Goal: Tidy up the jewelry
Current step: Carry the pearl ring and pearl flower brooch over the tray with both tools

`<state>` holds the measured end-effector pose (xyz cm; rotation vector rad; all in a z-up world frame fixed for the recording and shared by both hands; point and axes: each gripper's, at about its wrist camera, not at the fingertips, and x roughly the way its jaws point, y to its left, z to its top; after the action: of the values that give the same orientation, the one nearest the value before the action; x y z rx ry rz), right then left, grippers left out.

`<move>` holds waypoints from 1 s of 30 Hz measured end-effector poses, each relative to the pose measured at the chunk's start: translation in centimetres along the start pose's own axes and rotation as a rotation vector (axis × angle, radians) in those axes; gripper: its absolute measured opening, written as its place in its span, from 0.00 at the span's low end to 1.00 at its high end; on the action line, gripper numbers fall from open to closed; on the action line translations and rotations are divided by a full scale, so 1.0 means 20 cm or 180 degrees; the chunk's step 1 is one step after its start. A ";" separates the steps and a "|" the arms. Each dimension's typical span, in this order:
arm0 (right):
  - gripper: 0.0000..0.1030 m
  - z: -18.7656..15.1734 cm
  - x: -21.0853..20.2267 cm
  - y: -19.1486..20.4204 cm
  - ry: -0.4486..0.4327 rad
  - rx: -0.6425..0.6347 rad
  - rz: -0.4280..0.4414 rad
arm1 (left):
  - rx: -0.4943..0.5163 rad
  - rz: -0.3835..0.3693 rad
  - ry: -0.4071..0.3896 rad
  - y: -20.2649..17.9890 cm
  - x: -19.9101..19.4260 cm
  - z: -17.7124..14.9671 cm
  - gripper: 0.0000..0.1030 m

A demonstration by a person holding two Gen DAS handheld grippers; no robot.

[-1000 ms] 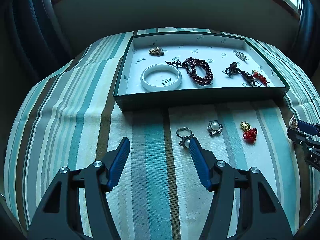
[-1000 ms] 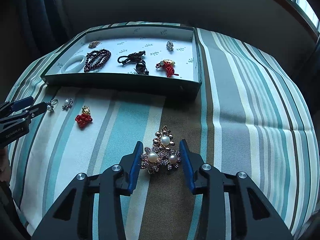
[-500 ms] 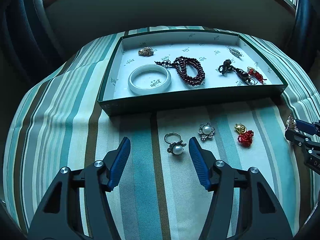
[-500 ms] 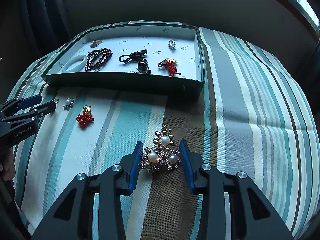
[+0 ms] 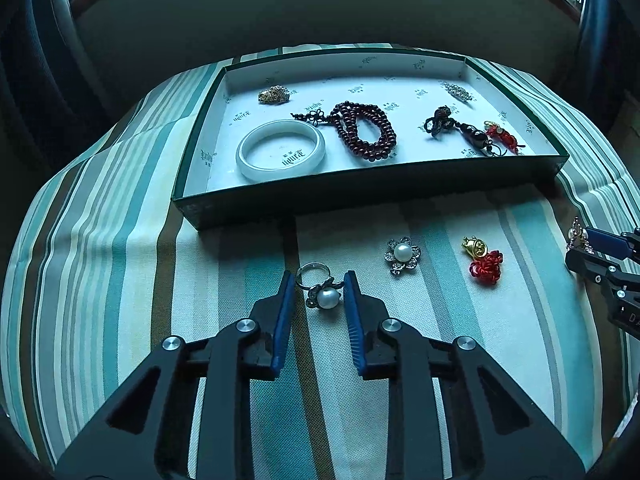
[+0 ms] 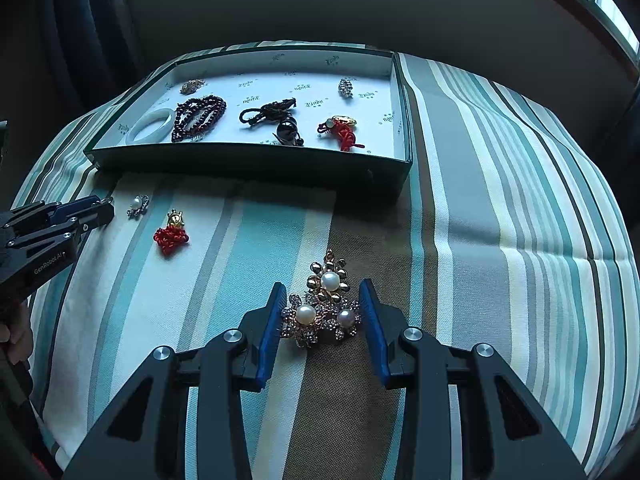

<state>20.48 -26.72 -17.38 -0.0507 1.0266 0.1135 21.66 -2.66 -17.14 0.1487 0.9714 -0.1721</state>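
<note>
My left gripper is open but narrowed, its blue pads on either side of a pearl ring lying on the striped cloth, not clearly touching it. My right gripper is open around a gold brooch with three pearls; whether the pads touch it I cannot tell. A pearl flower brooch and a red knot charm with a gold top lie on the cloth to the right of the ring. The green box tray stands behind.
The tray holds a white bangle, dark red beads, a black cord pendant, a red tassel charm and two small brooches. The left gripper shows at the left edge of the right wrist view.
My left gripper moved right and forward until the pearl ring sat between its pads, then narrowed around it. The right gripper stayed around the pearl brooch.
</note>
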 end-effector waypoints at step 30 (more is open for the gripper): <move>0.37 0.01 -0.03 -0.01 -0.0051 -0.0007 0.0000 | 0.0063 0.0095 -0.0064 0.01 -0.03 0.00 0.23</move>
<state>20.38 -26.87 -16.83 -0.0517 1.0106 0.1148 21.49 -2.42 -16.65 0.1792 0.9470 -0.1557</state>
